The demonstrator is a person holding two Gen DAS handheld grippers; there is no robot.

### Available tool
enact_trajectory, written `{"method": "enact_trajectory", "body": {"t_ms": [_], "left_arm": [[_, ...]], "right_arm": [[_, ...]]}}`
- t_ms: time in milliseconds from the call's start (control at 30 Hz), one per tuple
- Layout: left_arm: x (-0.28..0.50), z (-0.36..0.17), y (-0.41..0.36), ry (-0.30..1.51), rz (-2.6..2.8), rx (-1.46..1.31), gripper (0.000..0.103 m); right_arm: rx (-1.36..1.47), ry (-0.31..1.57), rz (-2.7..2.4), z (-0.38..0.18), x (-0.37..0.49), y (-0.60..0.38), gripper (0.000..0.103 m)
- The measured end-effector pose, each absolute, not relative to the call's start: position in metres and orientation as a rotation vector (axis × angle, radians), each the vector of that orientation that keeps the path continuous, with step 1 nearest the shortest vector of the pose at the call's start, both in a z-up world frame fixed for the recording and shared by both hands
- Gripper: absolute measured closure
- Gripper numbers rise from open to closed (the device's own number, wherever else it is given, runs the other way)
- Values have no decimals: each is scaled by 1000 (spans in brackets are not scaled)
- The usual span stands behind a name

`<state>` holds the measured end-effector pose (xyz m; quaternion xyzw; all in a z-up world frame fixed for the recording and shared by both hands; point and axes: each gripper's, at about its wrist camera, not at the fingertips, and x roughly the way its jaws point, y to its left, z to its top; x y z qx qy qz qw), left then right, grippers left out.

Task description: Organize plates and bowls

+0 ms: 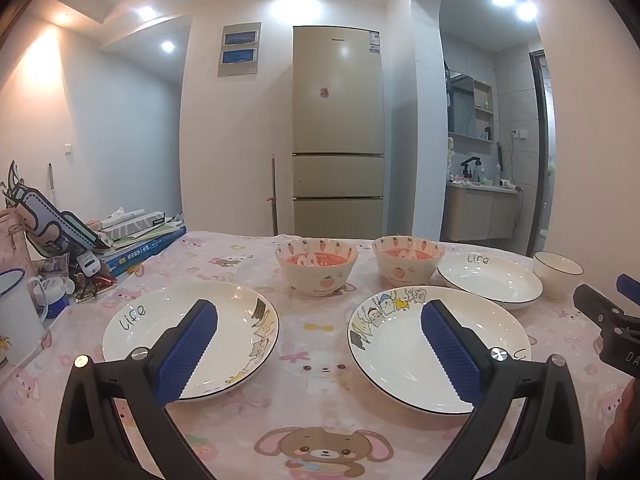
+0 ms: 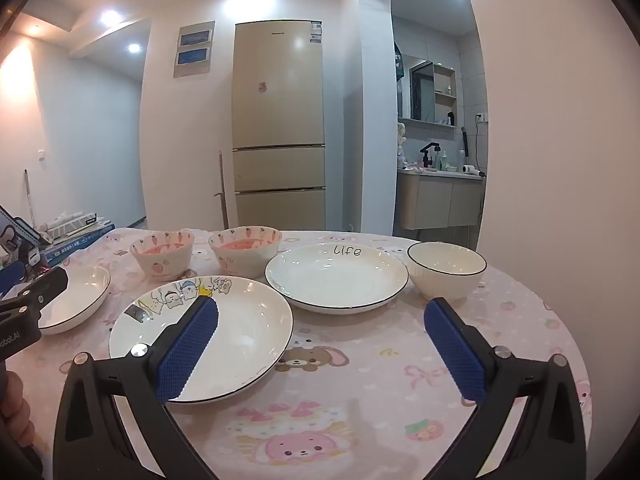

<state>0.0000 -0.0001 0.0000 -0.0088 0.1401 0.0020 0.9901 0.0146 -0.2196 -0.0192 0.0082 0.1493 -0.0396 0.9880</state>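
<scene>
On the near edge of the table (image 2: 360, 420), under a pink cartoon-print tablecloth (image 1: 320, 420), both grippers are hovering with nothing between their blue pads. Left gripper (image 1: 320, 334) is standing wide, its fingers framing the gap between two plates. Right gripper (image 2: 320, 334) is likewise spread wide, its left finger showing over the cartoon plate (image 2: 248, 320).

Just beyond the left gripper, a plate lettered "life" with cats on its rim (image 1: 236, 320) is sitting to the left, and the cartoon plate is lying to the right, apart from it. Farther back, two strawberry bowls (image 1: 316, 266) (image 1: 408, 262) with pink insides are standing side by side, not touching. Right of them, a plain "life" plate (image 2: 336, 276) is resting just beside a white bowl with a dark rim (image 2: 446, 270).

At the far left edge, books (image 1: 136, 248), a white mug (image 1: 18, 312) and small clutter are piling up. Beyond the table, a beige fridge (image 1: 338, 132) is standing against the wall, with a washroom alcove (image 1: 484, 140) to its right.
</scene>
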Motion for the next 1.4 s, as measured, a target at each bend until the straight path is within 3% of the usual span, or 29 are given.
{"method": "enact_trajectory", "body": {"t_ms": [1400], "left_arm": [[-1,1,-9,284,-11,-18,0]], "right_arm": [[26,306,-77,-18,13,-221,0]]}}
